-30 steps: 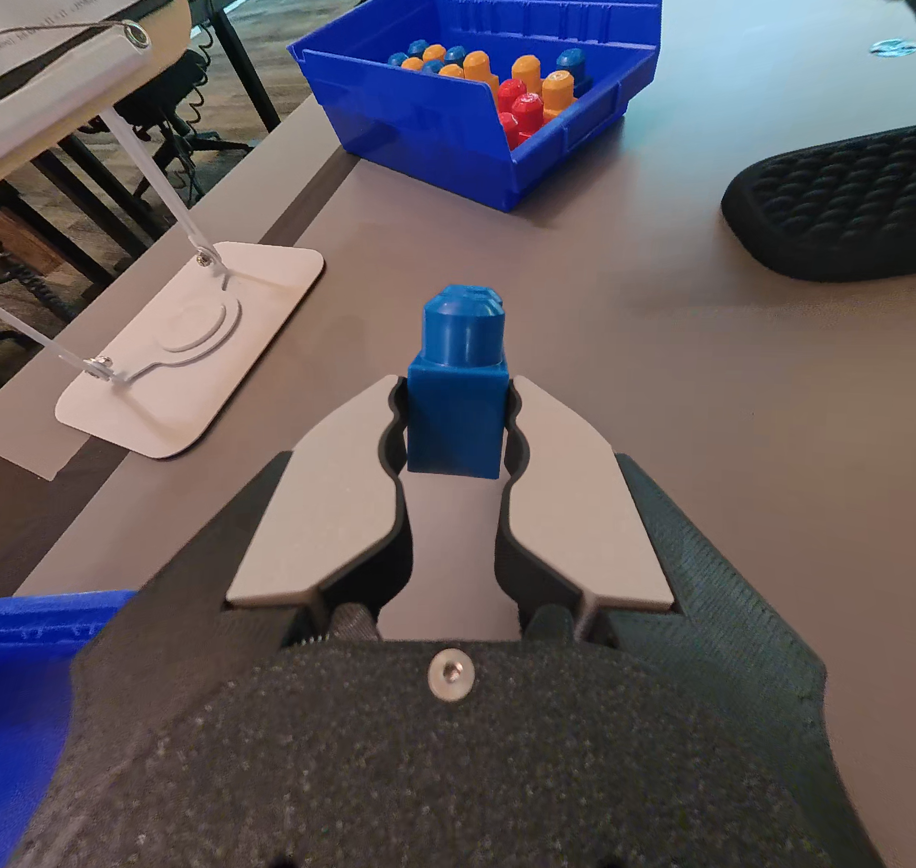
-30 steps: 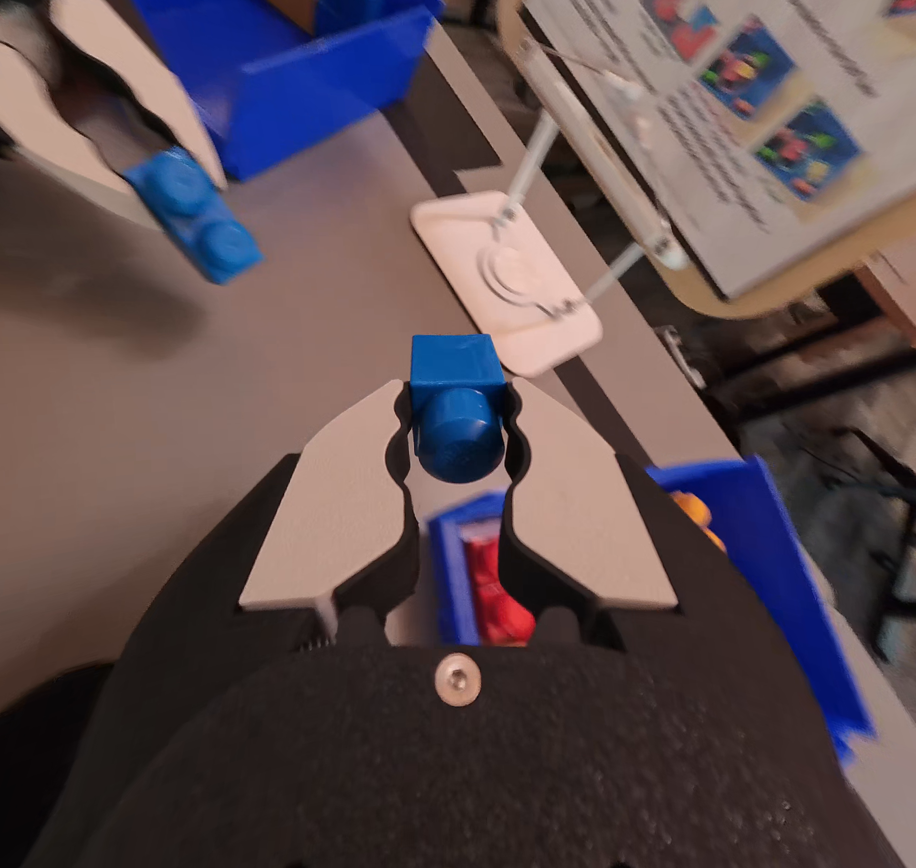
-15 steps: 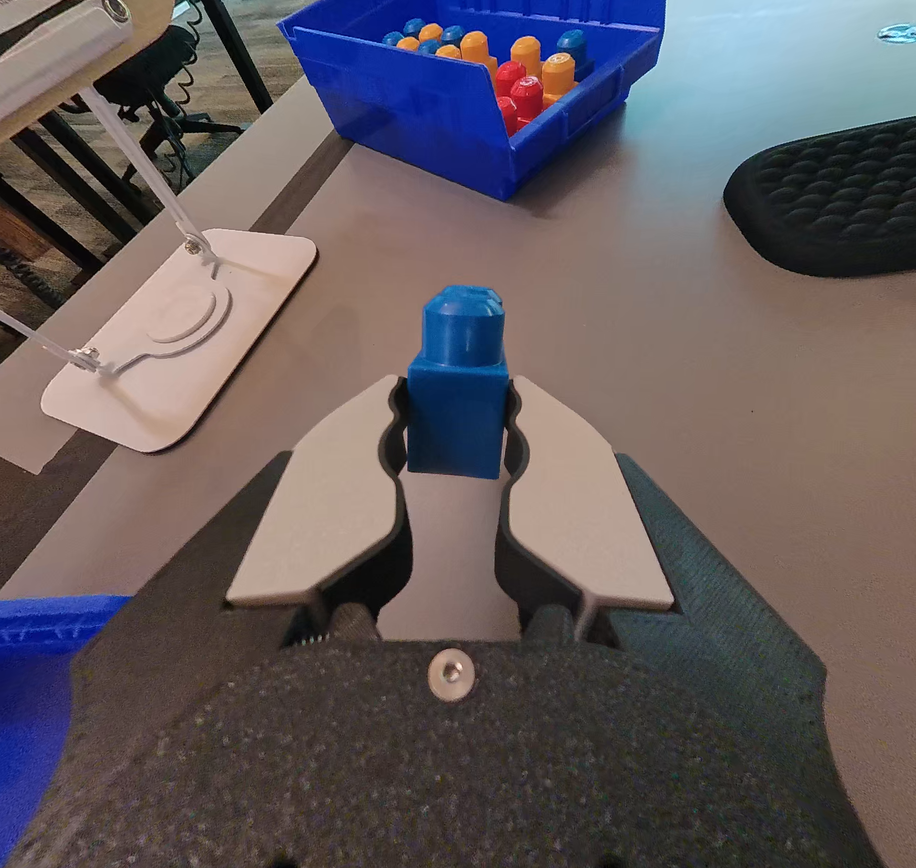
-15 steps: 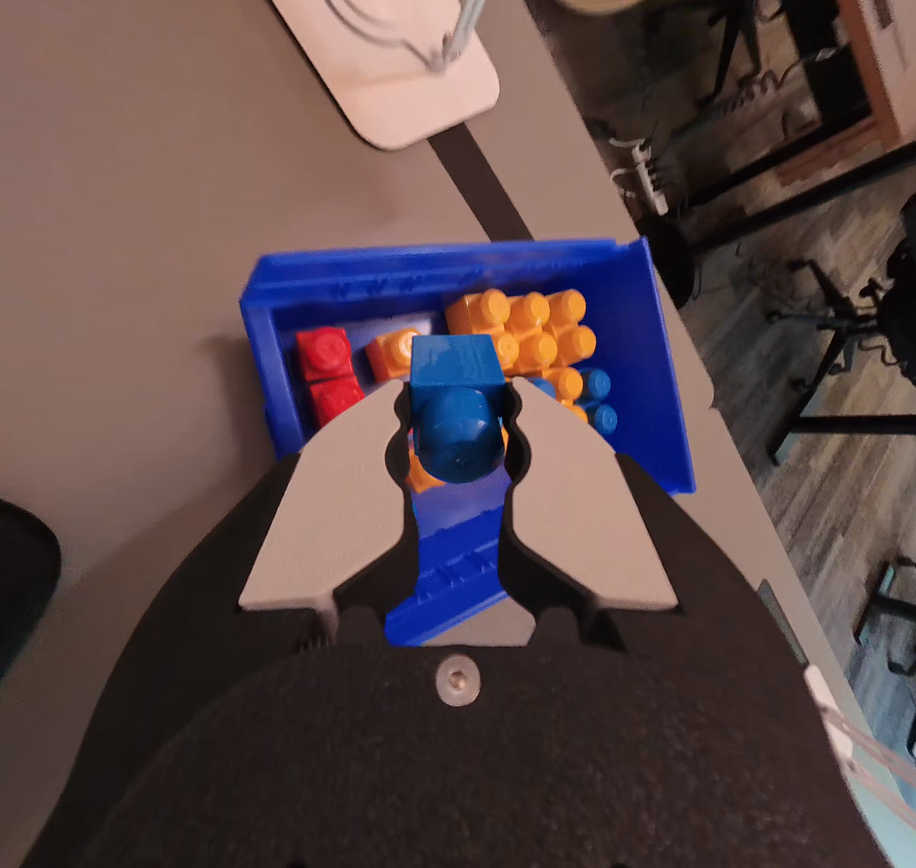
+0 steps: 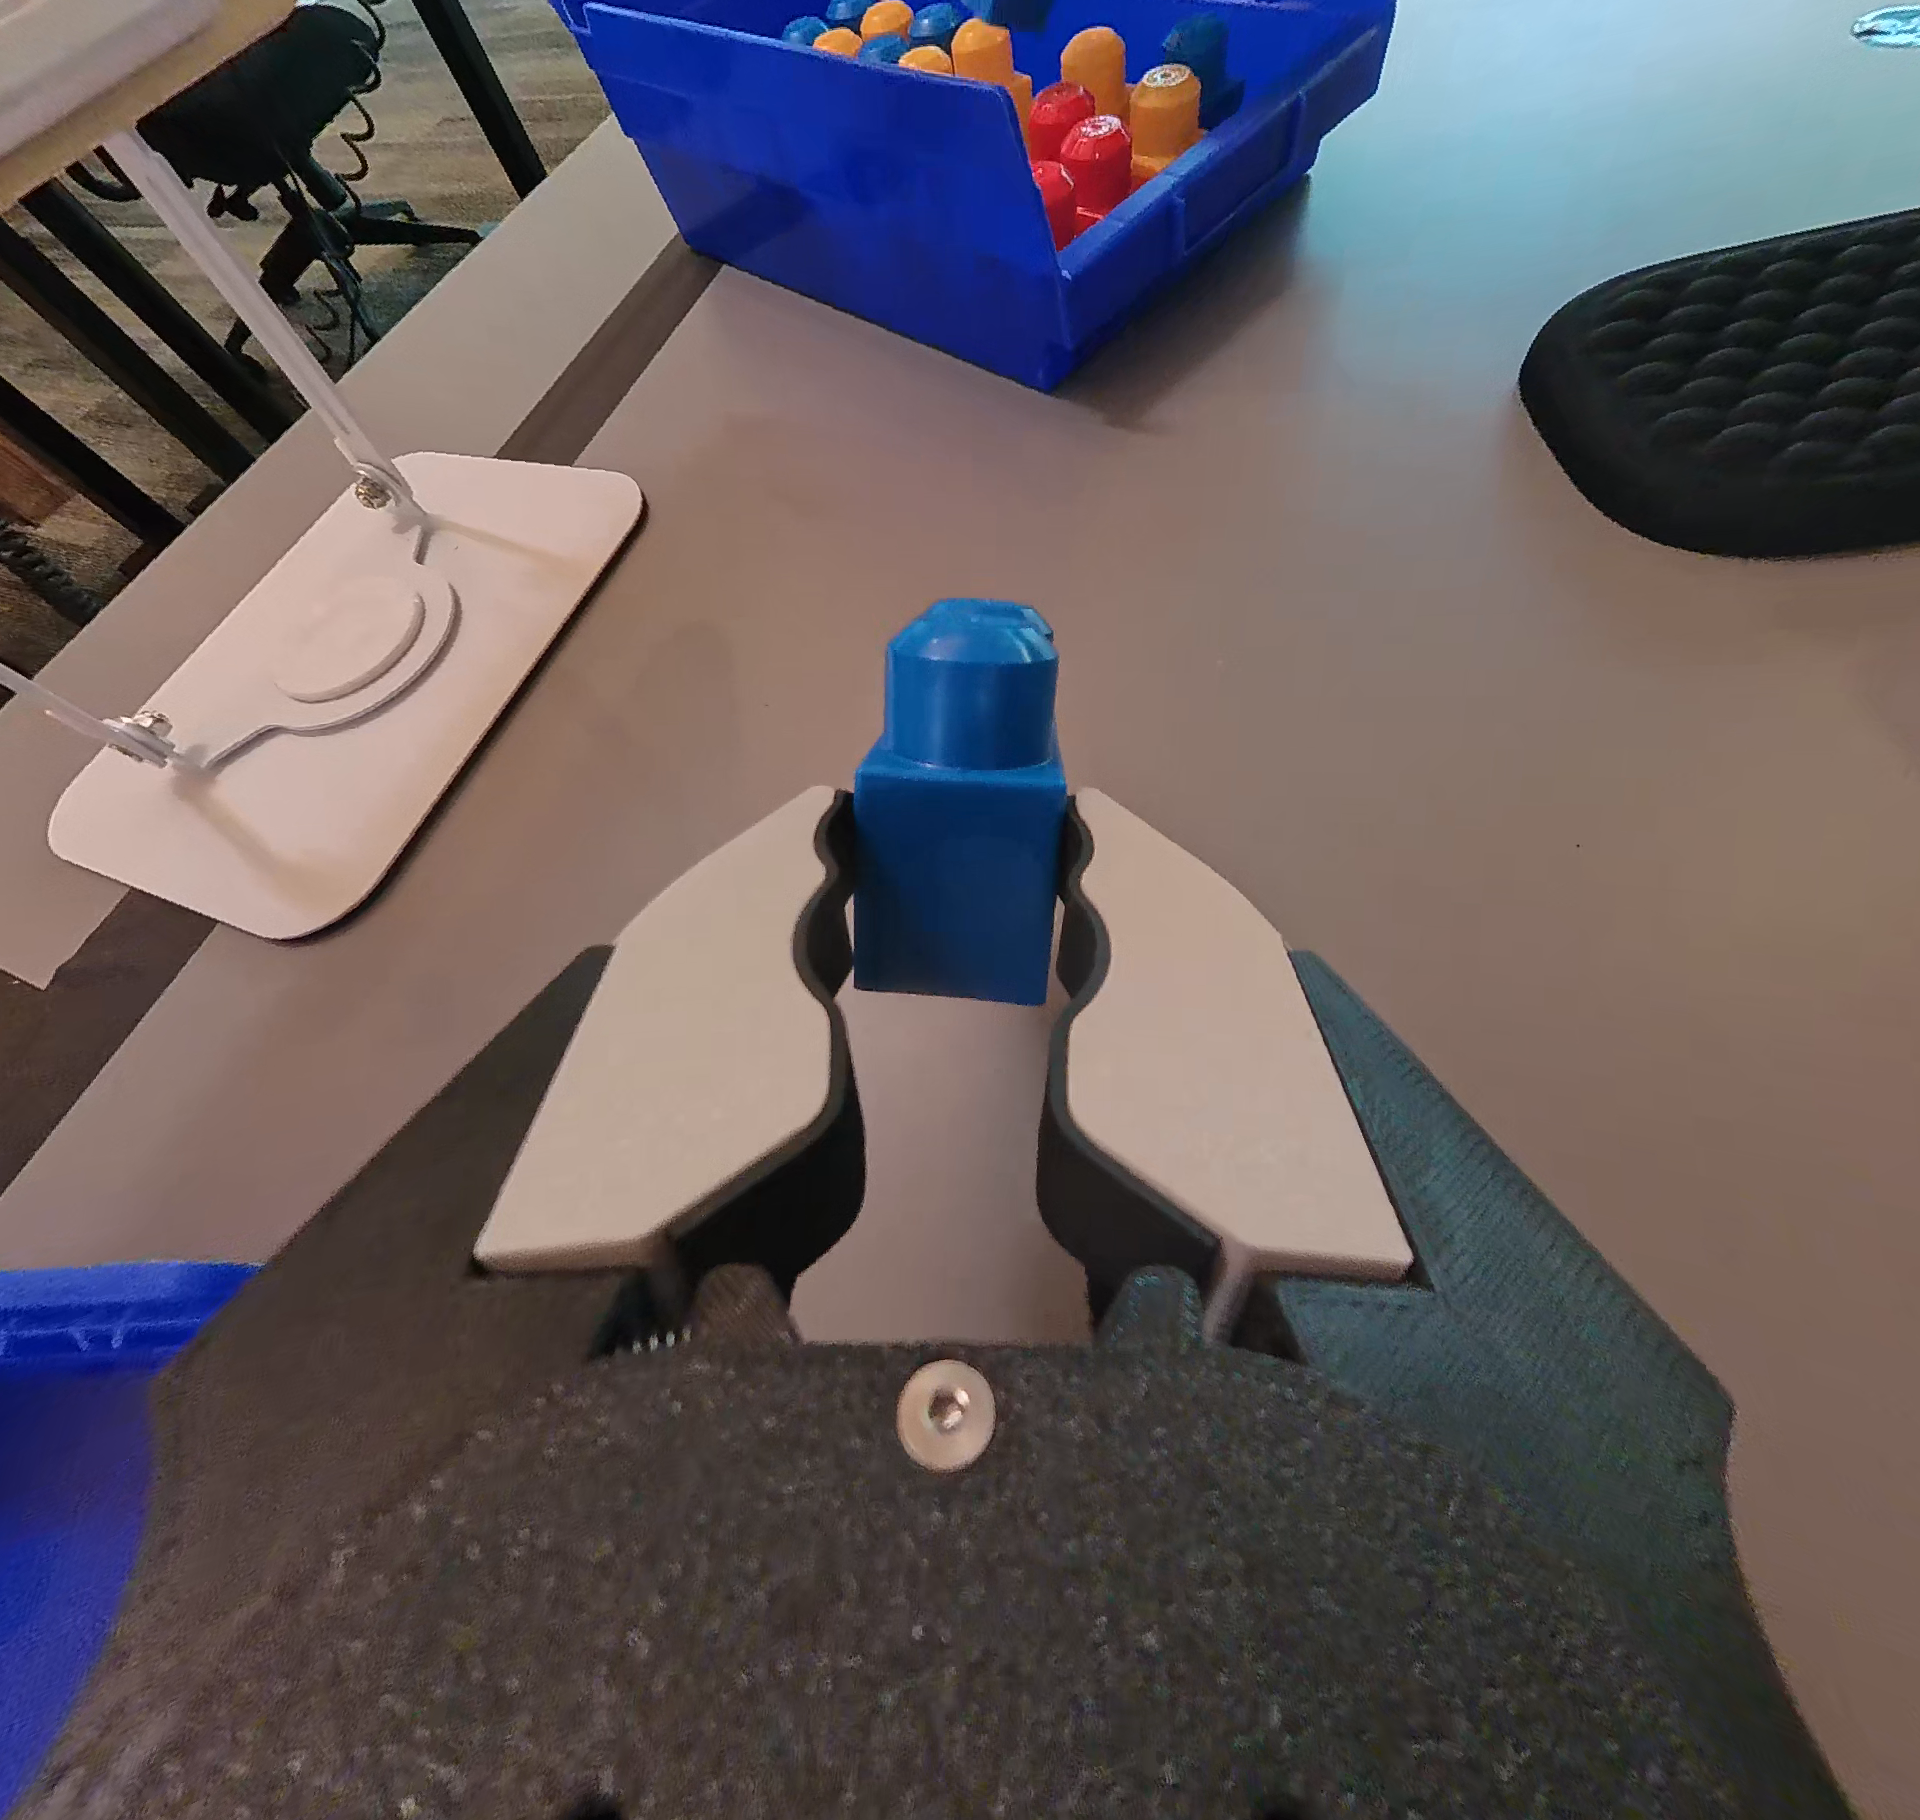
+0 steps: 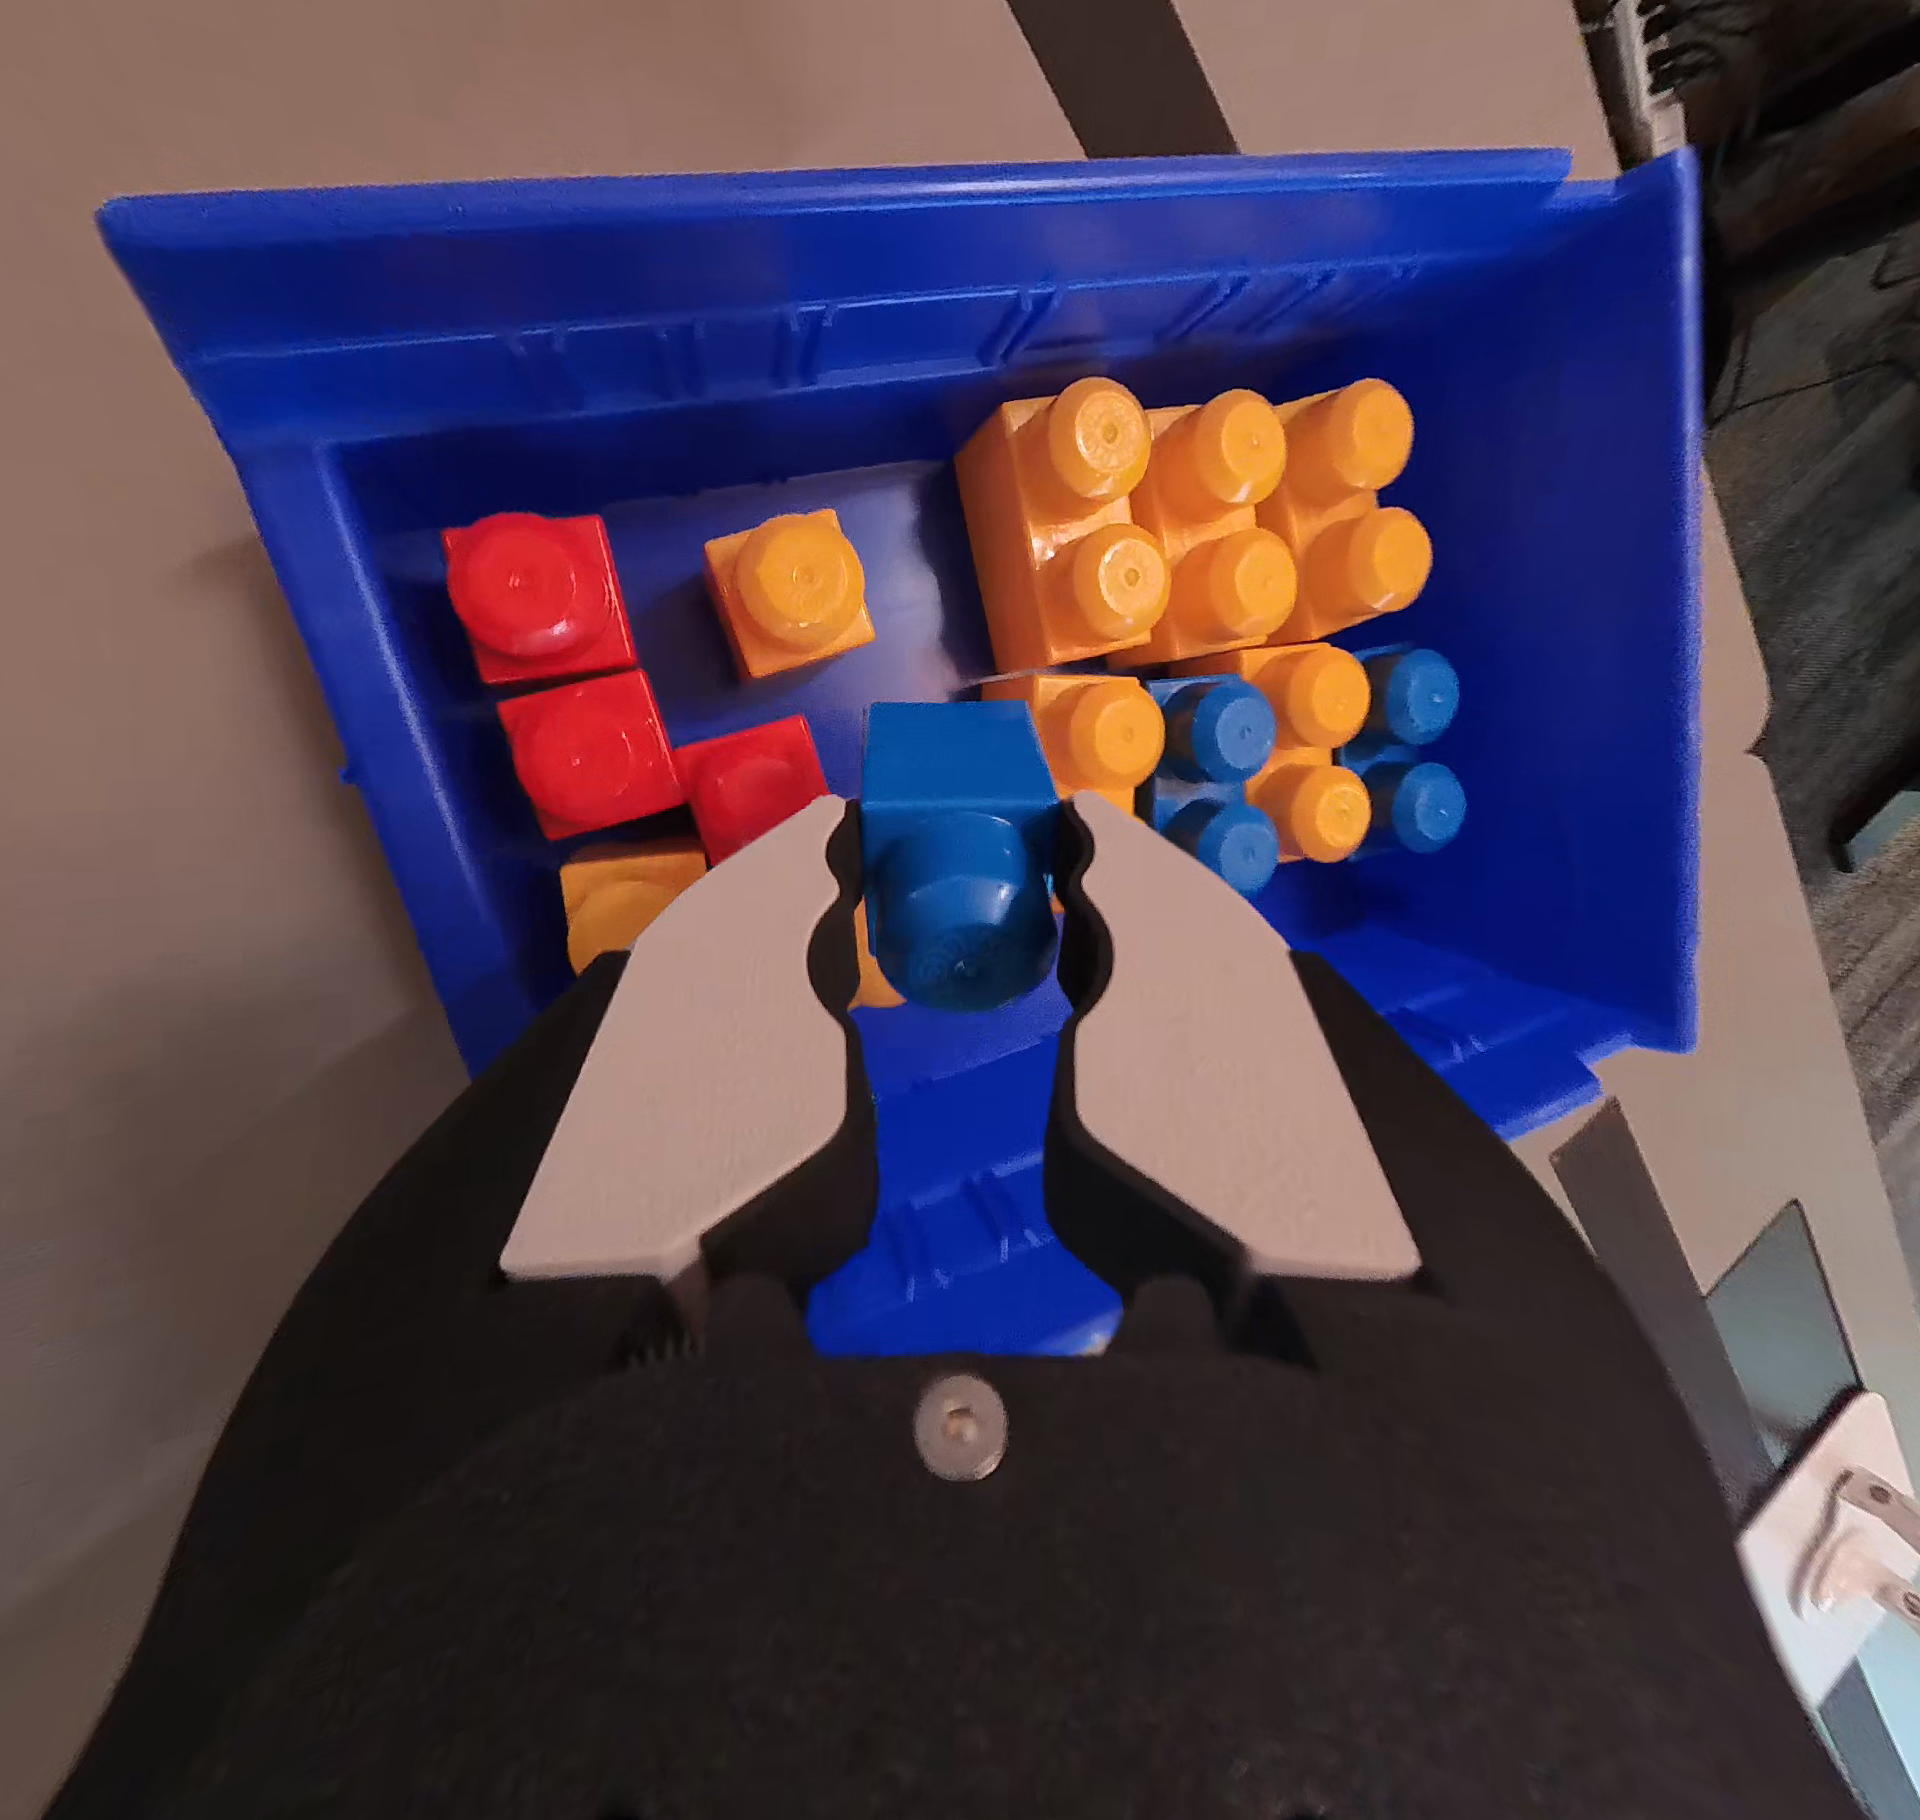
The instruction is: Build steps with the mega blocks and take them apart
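The right gripper (image 6: 961,840) hangs above the blue bin (image 6: 1621,627), its jaws closed on a one-stud blue block (image 6: 956,835) whose stud points back to the camera. The left gripper (image 5: 956,871) is over the grey table (image 5: 1351,731), closed on a longer blue block (image 5: 954,887) with its studs upward; it appears to have two studs, the second mostly hidden behind the first.

The step in hand seems to be the putting away of separated blocks. To do it well, the right gripper should go lower before it opens, and aim at the free floor of the bin between the single orange block (image 6: 790,591) and the red blocks (image 6: 582,700), so that the piece does not bounce on other studs and jump out. The left gripper should wait with a firm hold for its turn.

The blocks are hard, smooth, shiny plastic: square bodies with round, slightly conical studs. A big orange block (image 6: 1195,523) carries six studs. The bin is the same glossy plastic, with ribbed walls and one low front side. The gripper fingers (image 5: 707,1032) are matte grey with wavy dark inner edges, and the gripper bodies are black and grainy. A black bumpy pad (image 5: 1745,399) and a white flat stand base (image 5: 332,721) lie on the table.
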`<state>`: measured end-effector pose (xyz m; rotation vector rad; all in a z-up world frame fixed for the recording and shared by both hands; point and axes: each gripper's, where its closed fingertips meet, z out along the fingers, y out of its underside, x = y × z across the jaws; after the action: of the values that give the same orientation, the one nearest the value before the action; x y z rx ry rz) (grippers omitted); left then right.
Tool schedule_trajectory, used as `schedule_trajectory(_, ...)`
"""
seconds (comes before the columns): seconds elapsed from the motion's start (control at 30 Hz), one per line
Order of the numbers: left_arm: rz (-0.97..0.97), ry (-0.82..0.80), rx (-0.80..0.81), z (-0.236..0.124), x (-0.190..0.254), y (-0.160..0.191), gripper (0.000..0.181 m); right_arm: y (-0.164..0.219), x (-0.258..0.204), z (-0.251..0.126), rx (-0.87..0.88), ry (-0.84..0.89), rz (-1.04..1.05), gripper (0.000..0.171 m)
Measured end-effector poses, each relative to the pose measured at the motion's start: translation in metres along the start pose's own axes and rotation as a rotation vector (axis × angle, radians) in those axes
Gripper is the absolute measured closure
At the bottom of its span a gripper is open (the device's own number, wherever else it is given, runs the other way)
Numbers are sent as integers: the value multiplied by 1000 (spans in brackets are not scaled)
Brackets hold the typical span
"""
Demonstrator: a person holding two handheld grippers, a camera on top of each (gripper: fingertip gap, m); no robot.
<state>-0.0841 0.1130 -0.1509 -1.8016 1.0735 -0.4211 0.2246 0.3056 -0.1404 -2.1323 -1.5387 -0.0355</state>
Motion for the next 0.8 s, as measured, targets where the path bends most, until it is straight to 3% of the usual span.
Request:
schedule_trajectory(0.43,-2,6,-13,1,-1,5,144,-3,-3,46,-74,-97,-2,136)
schedule_trajectory(0.8,4,16,-29,4,1,8,144,6,-12,63,-143,-167,-13,136)
